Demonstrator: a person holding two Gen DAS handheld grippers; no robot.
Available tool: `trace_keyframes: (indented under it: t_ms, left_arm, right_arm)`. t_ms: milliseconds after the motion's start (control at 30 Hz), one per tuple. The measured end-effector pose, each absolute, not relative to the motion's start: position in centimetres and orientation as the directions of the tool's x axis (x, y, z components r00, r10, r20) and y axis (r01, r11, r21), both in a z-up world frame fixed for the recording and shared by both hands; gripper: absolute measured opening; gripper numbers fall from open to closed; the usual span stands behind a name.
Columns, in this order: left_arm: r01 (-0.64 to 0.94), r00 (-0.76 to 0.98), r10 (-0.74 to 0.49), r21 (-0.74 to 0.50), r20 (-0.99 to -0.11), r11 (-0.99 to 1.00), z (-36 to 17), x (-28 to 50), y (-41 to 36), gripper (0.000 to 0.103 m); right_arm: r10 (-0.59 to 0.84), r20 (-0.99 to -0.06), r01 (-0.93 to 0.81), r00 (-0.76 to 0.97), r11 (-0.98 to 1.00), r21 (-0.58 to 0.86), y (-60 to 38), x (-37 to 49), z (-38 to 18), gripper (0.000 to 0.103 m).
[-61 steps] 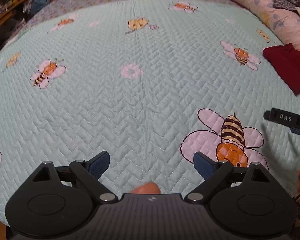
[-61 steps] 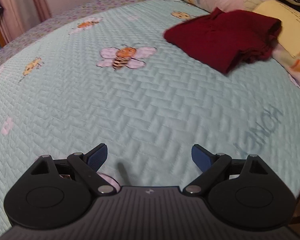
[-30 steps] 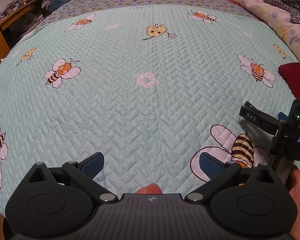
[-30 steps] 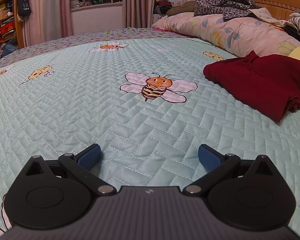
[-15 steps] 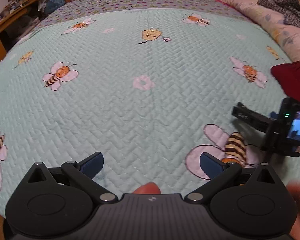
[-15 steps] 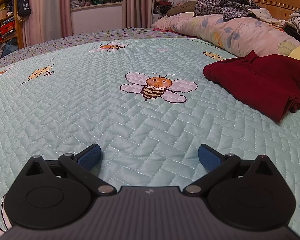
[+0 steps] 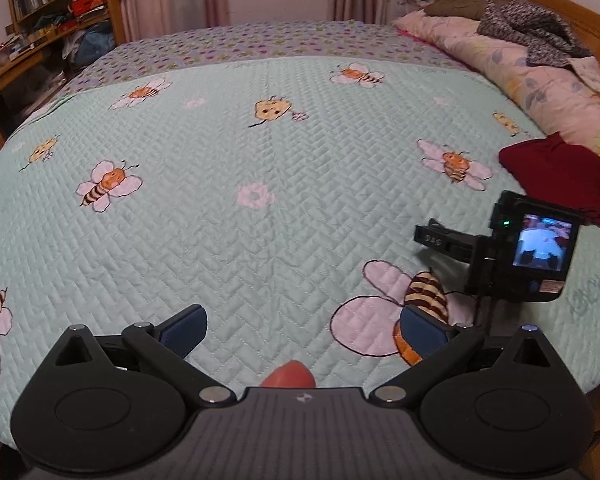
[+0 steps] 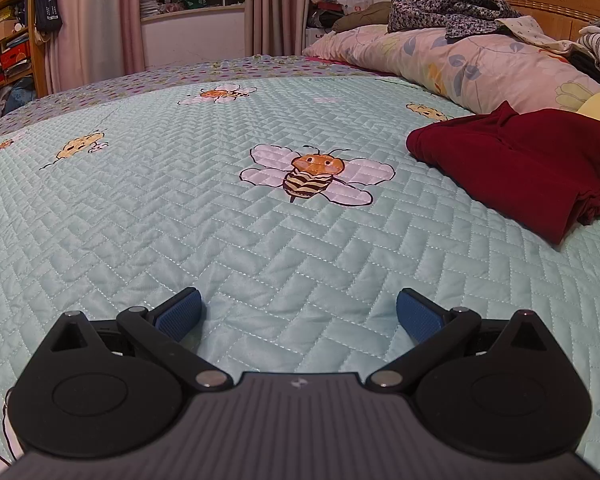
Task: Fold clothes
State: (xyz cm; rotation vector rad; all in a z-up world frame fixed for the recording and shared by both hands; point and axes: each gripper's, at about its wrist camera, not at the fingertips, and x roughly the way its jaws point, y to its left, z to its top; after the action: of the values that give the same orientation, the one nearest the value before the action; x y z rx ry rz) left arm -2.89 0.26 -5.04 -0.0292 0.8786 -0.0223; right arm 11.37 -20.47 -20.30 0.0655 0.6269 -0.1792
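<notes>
Right wrist view shows my right gripper (image 8: 298, 314) spread wide and empty over the quilt (image 8: 140, 220); my left gripper (image 7: 300, 330) likewise. The folded dark red garment (image 8: 516, 172) lies far right, near the pillow (image 8: 460, 60). It looks soft and limp, so I would pinch a folded edge.

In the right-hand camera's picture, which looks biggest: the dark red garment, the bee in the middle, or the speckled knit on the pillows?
1. Dark red garment
2. Middle bee and speckled knit: near alike; the knit lies farther off, so unranked.
</notes>
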Motion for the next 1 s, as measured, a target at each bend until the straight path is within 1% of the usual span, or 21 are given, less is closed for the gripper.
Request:
trace_keyframes:
  t_ms: [100, 333, 500, 633, 733, 833, 900, 1000]
  left_arm:
    - [0.017, 0.684, -0.093, -0.111, -0.724, 0.994, -4.4, -3.7, 0.7, 0.103]
    - [0.127, 0.728, -0.224, -0.194, -0.648, 0.973, -2.6, -5.5, 1.0, 0.103]
    - [0.195, 0.717, -0.372, -0.342, -0.589, 0.919, -1.8, -6.3, 2.4, 0.103]
    - [0.280, 0.692, -0.478, -0.409, -0.541, 0.868, -1.7, -6.7, 2.6, 0.103]
    - [0.399, 0.723, -0.542, -0.381, -0.429, 0.834, -0.3, -8.9, 2.2, 0.103]
    - [0.485, 0.763, -0.558, -0.282, -0.326, 0.828, 1.7, -11.8, 1.2, 0.103]
    - [0.511, 0.783, -0.558, -0.225, -0.276, 0.829, 2.8, -13.4, 0.6, 0.103]
    - [0.504, 0.804, -0.539, -0.192, -0.251, 0.842, 3.5, -14.3, -0.3, 0.103]
  right_arm:
    - [-0.147, -0.589, 0.186, 0.795, 0.982, 0.006, -20.5, 11.4, -20.3, 0.103]
    - [-0.147, -0.589, 0.187, 0.795, 0.982, 0.007, -20.5, 11.4, -20.3, 0.103]
    - [-0.147, -0.589, 0.187, 0.795, 0.982, 0.007, -20.4, 11.4, -20.3, 0.103]
    - [-0.147, -0.589, 0.187, 0.795, 0.982, 0.007, -20.4, 11.4, -20.3, 0.103]
    - [-0.147, -0.589, 0.187, 0.795, 0.982, 0.007, -20.4, 11.4, -20.3, 0.103]
    - [-0.147, -0.589, 0.187, 0.795, 0.982, 0.006, -20.4, 11.4, -20.3, 0.103]
    - [-0.147, -0.589, 0.187, 0.795, 0.982, 0.006, -20.4, 11.4, -20.3, 0.103]
    - [-0.147, -0.588, 0.187, 0.795, 0.982, 0.006, -20.4, 11.4, -20.3, 0.103]
